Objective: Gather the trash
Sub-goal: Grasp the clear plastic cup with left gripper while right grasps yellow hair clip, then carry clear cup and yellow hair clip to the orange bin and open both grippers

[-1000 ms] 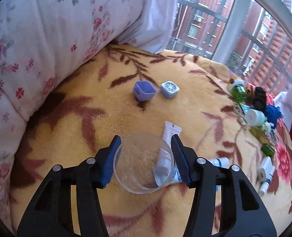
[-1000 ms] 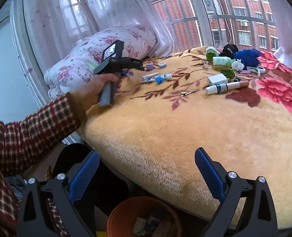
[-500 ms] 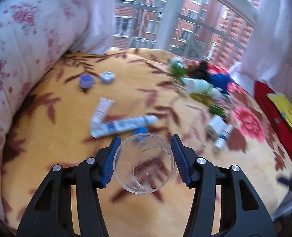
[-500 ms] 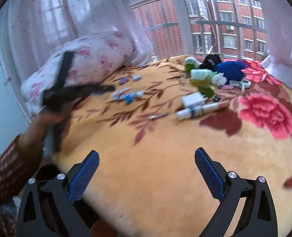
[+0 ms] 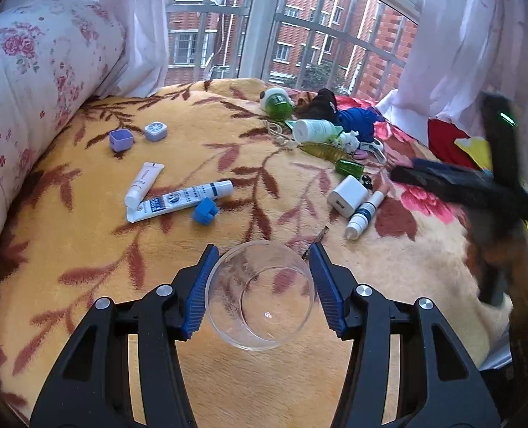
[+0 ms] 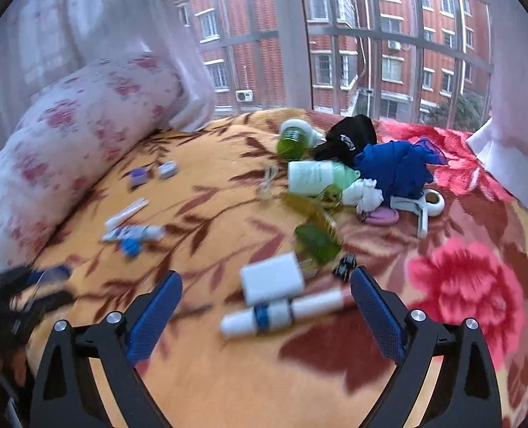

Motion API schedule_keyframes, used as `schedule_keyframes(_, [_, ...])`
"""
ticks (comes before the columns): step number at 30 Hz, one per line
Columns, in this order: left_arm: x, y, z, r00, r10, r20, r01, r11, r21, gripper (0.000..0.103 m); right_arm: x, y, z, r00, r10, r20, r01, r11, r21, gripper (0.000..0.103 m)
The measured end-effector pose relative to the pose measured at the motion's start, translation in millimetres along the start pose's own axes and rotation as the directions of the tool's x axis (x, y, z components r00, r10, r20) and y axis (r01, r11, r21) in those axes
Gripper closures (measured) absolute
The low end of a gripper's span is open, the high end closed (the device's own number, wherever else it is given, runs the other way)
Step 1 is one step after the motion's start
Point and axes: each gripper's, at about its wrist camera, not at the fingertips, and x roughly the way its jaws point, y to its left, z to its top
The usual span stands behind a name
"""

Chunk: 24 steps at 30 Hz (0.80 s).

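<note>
Left tongs [image 5: 260, 287] clamped on clear cup [image 5: 260, 294], right tongs [image 6: 265, 315] wide open, empty, blurred white tube [image 6: 281, 312] seemingly between them

We are seeing a clear, glossy cup [image 5: 260, 294] between ribbed blue pads [image 5: 199, 290], a thick plush blanket [image 5: 85, 235], a matt floral cloth pillow [image 5: 21, 82], smooth plastic tubes [image 5: 178, 201] and sheer curtains [image 5: 460, 35].
</note>
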Motion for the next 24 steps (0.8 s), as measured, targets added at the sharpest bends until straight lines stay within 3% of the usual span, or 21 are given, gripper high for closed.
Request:
schedule_keyframes(2, [-1, 0, -1, 1.0, -0.013, 0.002, 0.013, 1.0, -0.003, 0.051, 17, -5, 12, 1.0, -0.009, -0.014, 0.009, 1.0, 0.004, 0.012])
schedule_keyframes(8, [-1, 4, -6, 1.0, -0.029, -0.003, 0.029, 1.0, -0.007, 0.051, 78, -19, 40, 0.991, -0.028, -0.128, 0.03, 0.999, 0.016, 0.029])
schedule_keyframes(11, [-1, 7, -8, 0.999, -0.034, -0.003, 0.033, 0.999, -0.014, 0.051, 111, -24, 47, 0.978, -0.063, -0.201, 0.066, 0.998, 0.009, 0.031])
schedule_keyframes(16, [0, 8, -10, 0.999, -0.043, -0.01, 0.043, 0.999, -0.015, 0.051, 149, -32, 53, 0.948, -0.109, -0.298, 0.117, 0.993, 0.008, 0.051])
schedule_keyframes(18, [1, 9, -10, 0.999, -0.046, -0.012, 0.046, 0.999, -0.017, 0.051, 150, -34, 56, 0.947, -0.106, -0.303, 0.121, 0.992, 0.032, 0.068])
schedule_keyframes(19, [2, 9, -11, 0.999, -0.046, -0.014, 0.046, 0.999, -0.016, 0.051, 148, -35, 58, 0.949, -0.1, -0.298, 0.12, 0.992, 0.049, 0.068])
schedule_keyframes(21, [2, 8, -12, 0.998, -0.053, -0.016, 0.053, 0.998, -0.022, 0.051, 139, -35, 59, 0.958, -0.094, -0.269, 0.113, 0.992, 0.057, 0.085])
schedule_keyframes(24, [1, 6, -13, 0.998, -0.059, -0.018, 0.058, 0.998, -0.021, 0.051, 121, -32, 59, 0.975, -0.05, -0.218, 0.068, 0.995, 0.079, 0.085])
